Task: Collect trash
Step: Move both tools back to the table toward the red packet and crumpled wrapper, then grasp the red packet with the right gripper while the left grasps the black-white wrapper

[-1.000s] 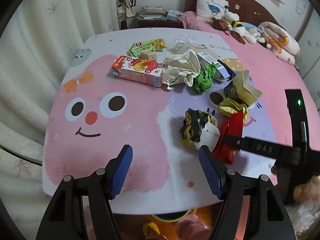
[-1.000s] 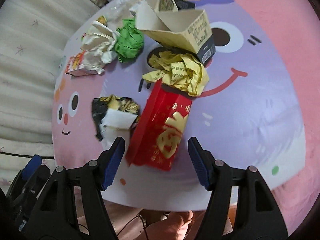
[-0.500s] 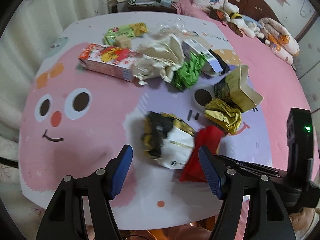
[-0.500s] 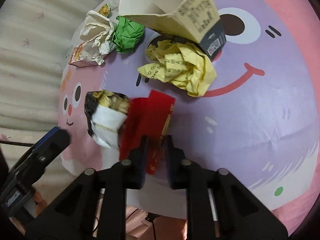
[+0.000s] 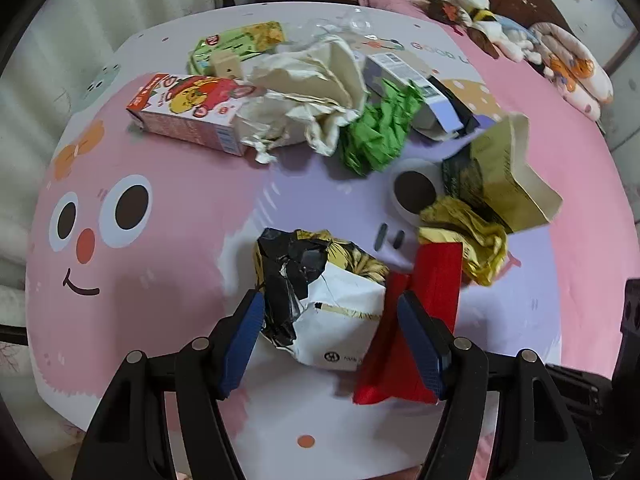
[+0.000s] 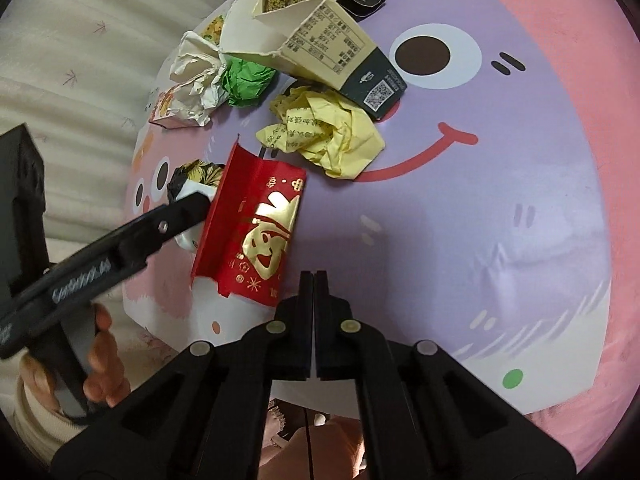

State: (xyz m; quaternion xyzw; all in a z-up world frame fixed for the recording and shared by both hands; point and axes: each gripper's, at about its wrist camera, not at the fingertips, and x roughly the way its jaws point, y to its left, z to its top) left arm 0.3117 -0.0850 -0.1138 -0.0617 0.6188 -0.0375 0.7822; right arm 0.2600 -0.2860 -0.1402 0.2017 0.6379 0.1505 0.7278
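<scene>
On the surface [image 5: 168, 272] with its pink and purple cartoon cloth, I see my left claw [image 5: 332, 340] released, its blue pads on either side of a crumpled black, white and gold wrapper [image 5: 320, 288] without pressing it. My right claw [image 6: 314, 320] has just been closing and is now clenched with nothing between its jaws. A flattened red paper packet with gold print [image 6: 256, 228] lies just beside it, touching the wrapper. Crumpled yellow paper [image 6: 324, 136] lies near.
</scene>
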